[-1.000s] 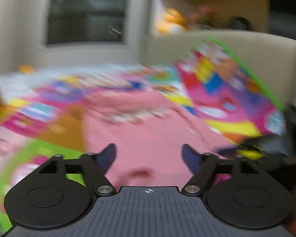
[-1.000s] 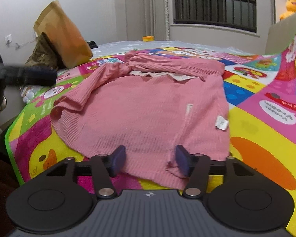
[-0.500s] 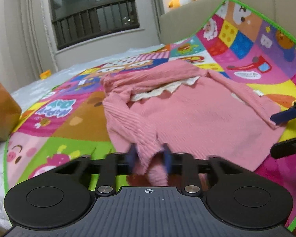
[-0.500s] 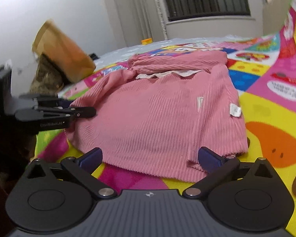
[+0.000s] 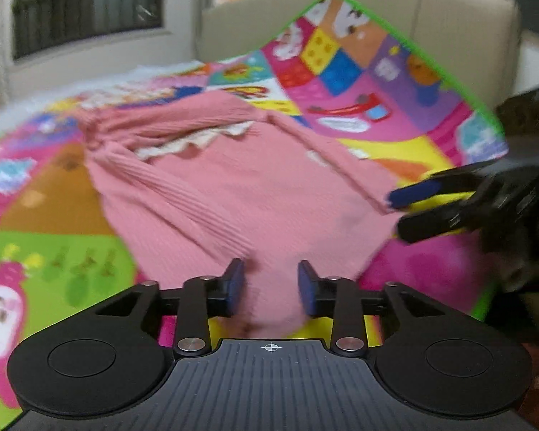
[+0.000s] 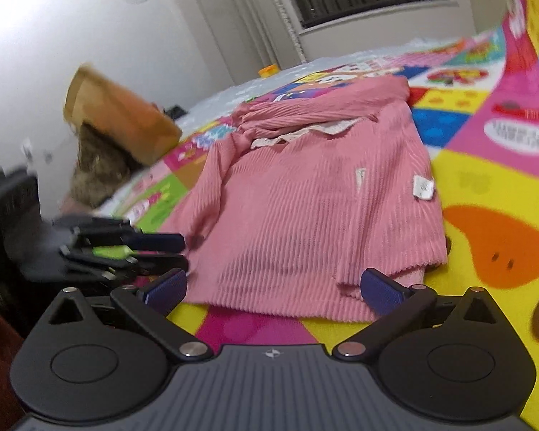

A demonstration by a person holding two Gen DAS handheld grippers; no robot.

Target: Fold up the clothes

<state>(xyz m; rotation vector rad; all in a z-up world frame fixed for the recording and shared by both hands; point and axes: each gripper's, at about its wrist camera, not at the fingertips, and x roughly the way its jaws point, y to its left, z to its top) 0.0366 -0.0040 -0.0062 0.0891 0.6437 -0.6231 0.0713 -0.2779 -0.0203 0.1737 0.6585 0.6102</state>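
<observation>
Pink ribbed sweater (image 6: 316, 215): lying on a bright cartoon play mat (image 6: 485, 179), lace collar at the far end, hem towards the cameras. Looks to me like both sides are already flipped in over the body, with a white care tag (image 6: 423, 186) showing on the right panel.

Far left: brown paper bag (image 6: 115, 118) against the wall, well apart from the sweater, not part of the job.

Left gripper (image 5: 271, 289): down at the hem's left corner. Jaws are only partly apart, with a bunch of pink fabric sitting between the pads. It's blurry, so honestly I can't tell if it's gripping or just loose around it.

Right gripper (image 6: 273, 289): spread wide, holding nothing, hovering just short of the hem's right corner. In the left wrist view it shows up side-on by that same edge.

Right side: the mat curls up against a beige headboard (image 5: 449, 28).

Progress: I'd say roughly halfway. Side folds seem done, but the bottom-to-collar fold hasn't started since the hem is still flat on the mat.

What's left: get both hem corners, carry them up to the collar, flatten.
</observation>
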